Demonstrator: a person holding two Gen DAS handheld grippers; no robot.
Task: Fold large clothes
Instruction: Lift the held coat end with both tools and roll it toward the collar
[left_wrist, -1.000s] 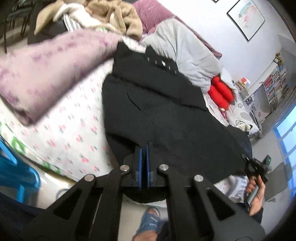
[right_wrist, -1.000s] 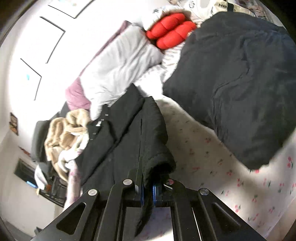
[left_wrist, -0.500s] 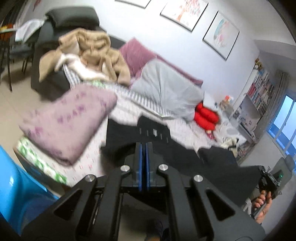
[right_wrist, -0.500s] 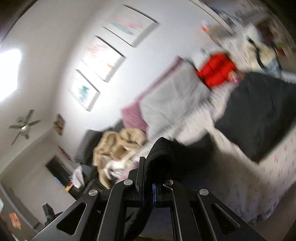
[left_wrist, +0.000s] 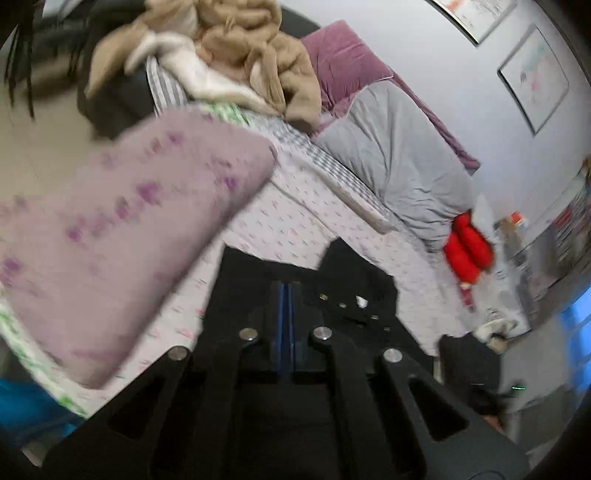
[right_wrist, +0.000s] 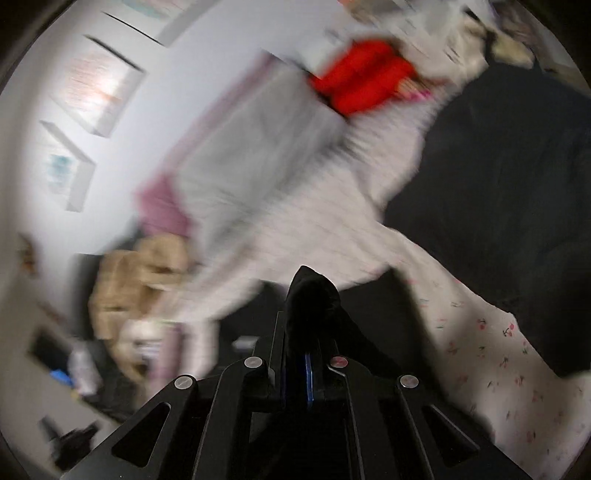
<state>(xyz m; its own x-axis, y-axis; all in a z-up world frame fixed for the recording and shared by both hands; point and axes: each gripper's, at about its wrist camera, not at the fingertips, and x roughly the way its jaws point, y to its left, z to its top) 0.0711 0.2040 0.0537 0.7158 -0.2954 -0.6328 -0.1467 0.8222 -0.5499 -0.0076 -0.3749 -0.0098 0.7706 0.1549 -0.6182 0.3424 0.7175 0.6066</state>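
A large black garment (left_wrist: 354, 288) with small metal snaps hangs from both grippers over a bed with a white cherry-print sheet (left_wrist: 295, 218). My left gripper (left_wrist: 285, 295) is shut on its edge, blue pads pressed together. My right gripper (right_wrist: 299, 332) is shut on a bunched black fold (right_wrist: 312, 299) that sticks up between the fingers. In the right wrist view, another broad spread of black cloth (right_wrist: 498, 192) lies on the sheet (right_wrist: 491, 373) to the right. Both views are motion-blurred.
A pink floral pillow (left_wrist: 122, 229) lies at the bed's left. A grey duvet (left_wrist: 402, 158), a mauve pillow (left_wrist: 347, 70), a tan blanket heap (left_wrist: 236, 48) and a red cushion (left_wrist: 467, 251) sit along the far side. Framed pictures (left_wrist: 533, 81) hang on the wall.
Both grippers have lifted the black garment off the bed and swung it; most of it now hangs below view. Both grips are unchanged.
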